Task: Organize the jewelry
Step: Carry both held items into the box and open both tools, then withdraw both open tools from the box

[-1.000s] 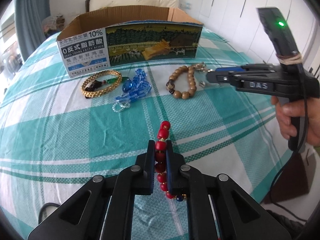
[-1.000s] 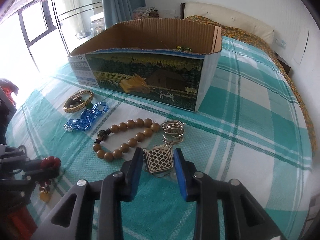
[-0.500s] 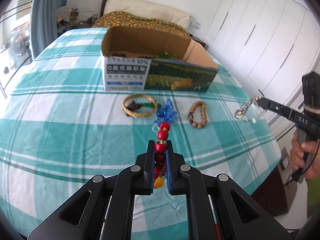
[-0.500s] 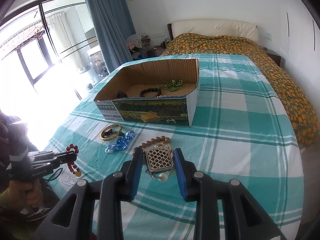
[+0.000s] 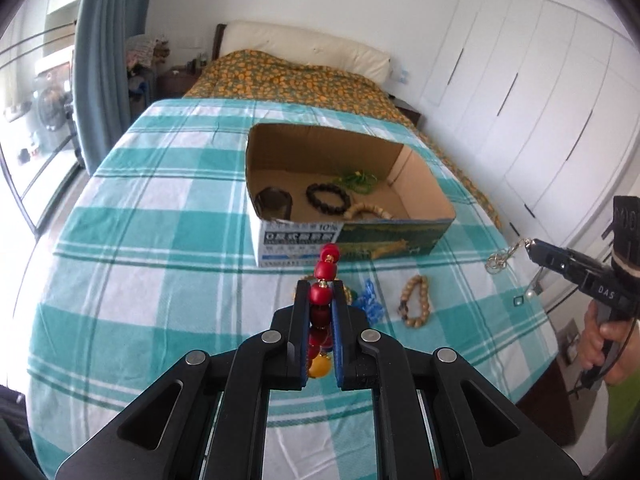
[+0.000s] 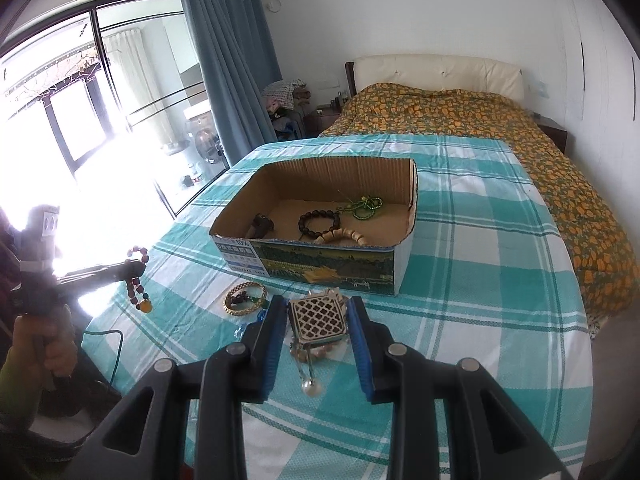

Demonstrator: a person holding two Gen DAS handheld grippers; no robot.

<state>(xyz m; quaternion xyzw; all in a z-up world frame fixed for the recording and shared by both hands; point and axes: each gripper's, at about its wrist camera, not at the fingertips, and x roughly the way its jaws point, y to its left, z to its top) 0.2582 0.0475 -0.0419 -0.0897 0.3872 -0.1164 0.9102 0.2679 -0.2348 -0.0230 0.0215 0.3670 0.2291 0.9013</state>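
Note:
My left gripper (image 5: 320, 300) is shut on a red bead bracelet (image 5: 322, 292) with a yellow bead, held high above the checked bed; it also shows in the right wrist view (image 6: 136, 280). My right gripper (image 6: 318, 320) is shut on a silver lattice pendant (image 6: 317, 317) with chain and a hanging pearl (image 6: 311, 388); it shows at the right of the left wrist view (image 5: 532, 246). The open cardboard box (image 5: 424, 184) holds a dark bead bracelet (image 5: 328, 199), a green necklace (image 5: 358, 180) and a pale bead bracelet (image 6: 340, 236).
On the teal checked cloth (image 5: 160, 240) in front of the box lie a wooden bead bracelet (image 5: 415, 301), a blue crystal bracelet (image 5: 370, 304) and a gold bangle (image 6: 245, 298). A flowered bedspread (image 6: 520, 140), wardrobe doors (image 5: 540, 100) and a curtain (image 6: 228, 80) surround the bed.
Both grippers have lifted their jewelry off the cloth and risen well above the bed. The inside of the box has come into view.

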